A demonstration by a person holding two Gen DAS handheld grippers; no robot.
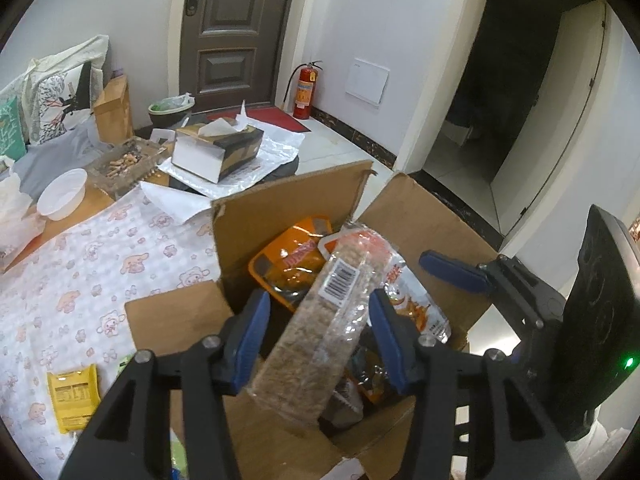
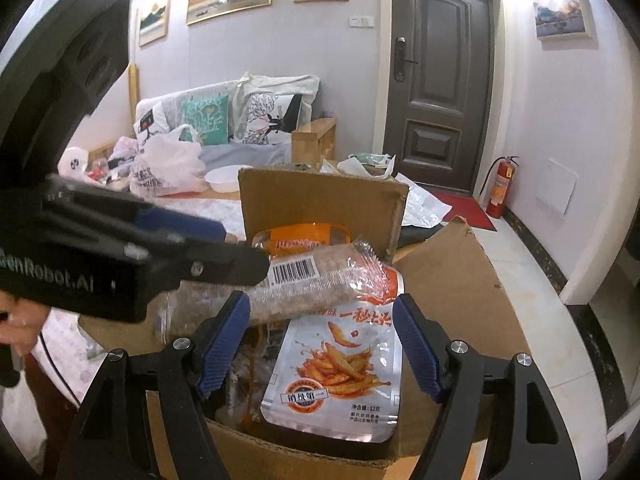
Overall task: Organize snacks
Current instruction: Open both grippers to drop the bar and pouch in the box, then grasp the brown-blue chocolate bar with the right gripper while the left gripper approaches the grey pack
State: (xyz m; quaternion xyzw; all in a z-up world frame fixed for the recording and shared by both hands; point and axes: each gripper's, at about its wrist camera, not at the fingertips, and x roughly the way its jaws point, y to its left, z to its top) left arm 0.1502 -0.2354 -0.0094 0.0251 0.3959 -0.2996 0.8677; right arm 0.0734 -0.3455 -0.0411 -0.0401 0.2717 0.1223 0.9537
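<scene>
An open cardboard box [image 1: 288,200] holds several snack packs. A long clear pack of brown grain bars [image 1: 320,320] with a barcode lies between the fingers of my left gripper [image 1: 318,316], which stands open over the box; the fingers do not press it. The pack also shows in the right wrist view [image 2: 312,284], lying over a white and orange fish snack pouch [image 2: 340,364] and an orange pack [image 2: 304,240]. My right gripper [image 2: 322,336] is open over the pouch. It also shows in the left wrist view [image 1: 456,268].
A yellow snack pack [image 1: 74,394] lies on the patterned tablecloth [image 1: 100,272] left of the box. A tissue box [image 1: 218,148], a white bowl [image 1: 62,194] and a tray of snacks [image 1: 124,162] stand further back. A fire extinguisher [image 1: 304,90] stands by the door.
</scene>
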